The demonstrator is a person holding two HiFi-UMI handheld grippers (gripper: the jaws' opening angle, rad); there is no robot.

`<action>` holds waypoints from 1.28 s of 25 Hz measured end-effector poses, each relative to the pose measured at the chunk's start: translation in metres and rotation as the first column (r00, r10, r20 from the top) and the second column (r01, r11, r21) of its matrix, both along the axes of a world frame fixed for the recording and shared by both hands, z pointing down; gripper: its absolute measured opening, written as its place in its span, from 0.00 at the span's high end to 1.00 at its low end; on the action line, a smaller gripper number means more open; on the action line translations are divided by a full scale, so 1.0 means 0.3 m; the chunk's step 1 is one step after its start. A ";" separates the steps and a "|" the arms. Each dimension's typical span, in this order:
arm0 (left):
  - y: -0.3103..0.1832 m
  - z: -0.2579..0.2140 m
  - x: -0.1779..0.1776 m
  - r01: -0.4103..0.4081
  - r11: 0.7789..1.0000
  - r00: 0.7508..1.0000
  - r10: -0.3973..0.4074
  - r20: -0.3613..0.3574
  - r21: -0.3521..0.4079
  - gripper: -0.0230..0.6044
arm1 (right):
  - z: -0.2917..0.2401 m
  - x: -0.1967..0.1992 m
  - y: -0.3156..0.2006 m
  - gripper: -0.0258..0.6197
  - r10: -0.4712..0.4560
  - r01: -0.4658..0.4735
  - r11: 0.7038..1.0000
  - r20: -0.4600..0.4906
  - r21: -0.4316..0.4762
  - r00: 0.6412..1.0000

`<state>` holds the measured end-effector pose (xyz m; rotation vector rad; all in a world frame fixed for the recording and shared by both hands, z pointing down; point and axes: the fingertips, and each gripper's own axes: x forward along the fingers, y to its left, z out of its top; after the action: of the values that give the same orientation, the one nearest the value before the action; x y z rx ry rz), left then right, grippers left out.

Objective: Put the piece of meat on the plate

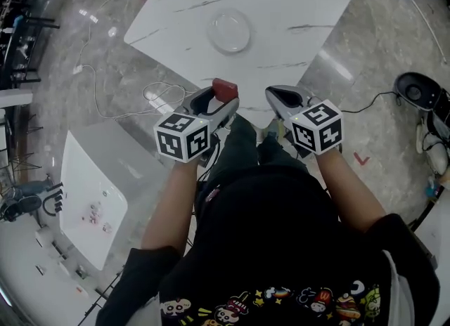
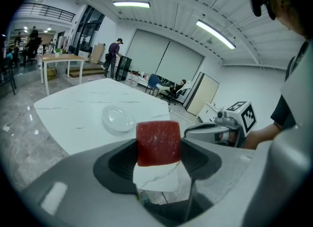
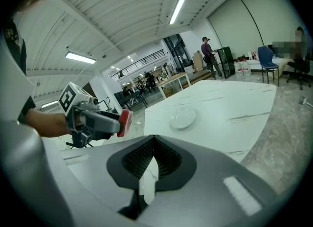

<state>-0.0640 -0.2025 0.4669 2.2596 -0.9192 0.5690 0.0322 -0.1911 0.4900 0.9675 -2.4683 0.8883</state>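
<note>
A red cube of meat (image 1: pixel 225 88) sits pinched in my left gripper (image 1: pixel 222 98), held in the air just off the near edge of the white marble table (image 1: pixel 281 8). In the left gripper view the meat (image 2: pixel 157 142) fills the gap between the jaws of that gripper (image 2: pixel 157 148). The clear glass plate (image 1: pixel 228 31) lies empty on the table farther out; the same plate (image 2: pixel 117 119) is beyond the meat, slightly left. My right gripper (image 1: pixel 278 95) hangs beside the left one, shut with nothing in it. From the right gripper view, its jaws (image 3: pixel 153 147) meet, and the plate (image 3: pixel 182 118) is ahead.
A second white table (image 1: pixel 91 191) stands at lower left on the polished stone floor. White cables (image 1: pixel 158 97) trail on the floor near the table's left corner. A black round device (image 1: pixel 415 90) sits on the floor at right. People and office chairs are far behind the table.
</note>
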 end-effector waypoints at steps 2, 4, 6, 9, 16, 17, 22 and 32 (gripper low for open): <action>-0.037 0.017 -0.015 -0.019 1.000 1.000 0.019 0.010 -0.006 0.35 | -0.001 -0.007 -0.027 0.92 0.010 -0.010 1.000 -0.008 0.004 1.000; -0.082 0.037 -0.022 -0.044 0.999 0.999 0.044 0.020 -0.014 0.35 | 0.002 -0.007 -0.060 0.92 0.028 -0.028 1.000 -0.019 0.003 0.999; -0.124 0.059 -0.025 -0.074 0.997 0.997 0.075 0.031 -0.029 0.35 | 0.003 -0.006 -0.089 0.92 0.053 -0.053 0.999 -0.024 -0.006 0.998; -0.193 0.093 -0.031 -0.127 0.991 0.990 0.129 0.053 -0.048 0.35 | 0.001 -0.009 -0.123 0.92 0.090 -0.091 0.996 -0.026 -0.021 0.996; -0.372 0.199 -0.040 -0.223 0.971 0.965 0.233 0.122 -0.092 0.35 | 0.039 0.001 -0.179 0.92 0.163 -0.164 0.985 -0.035 -0.059 0.986; -0.396 0.214 -0.040 -0.233 0.968 0.961 0.244 0.131 -0.098 0.35 | 0.046 0.006 -0.184 0.92 0.174 -0.176 0.982 -0.035 -0.066 0.984; -0.505 0.291 -0.029 -0.279 0.953 0.937 0.297 0.182 -0.119 0.35 | 0.080 0.027 -0.217 0.92 0.224 -0.227 0.970 -0.036 -0.090 0.974; -0.668 0.420 -0.003 -0.392 0.904 0.855 0.426 0.295 -0.170 0.35 | 0.135 0.044 -0.243 0.92 0.289 -0.291 0.947 -0.036 -0.135 0.957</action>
<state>-0.0649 -0.4029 0.5928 2.3135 -0.5286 1.1841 0.0453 -0.2641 0.5305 1.3034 -2.2492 1.1230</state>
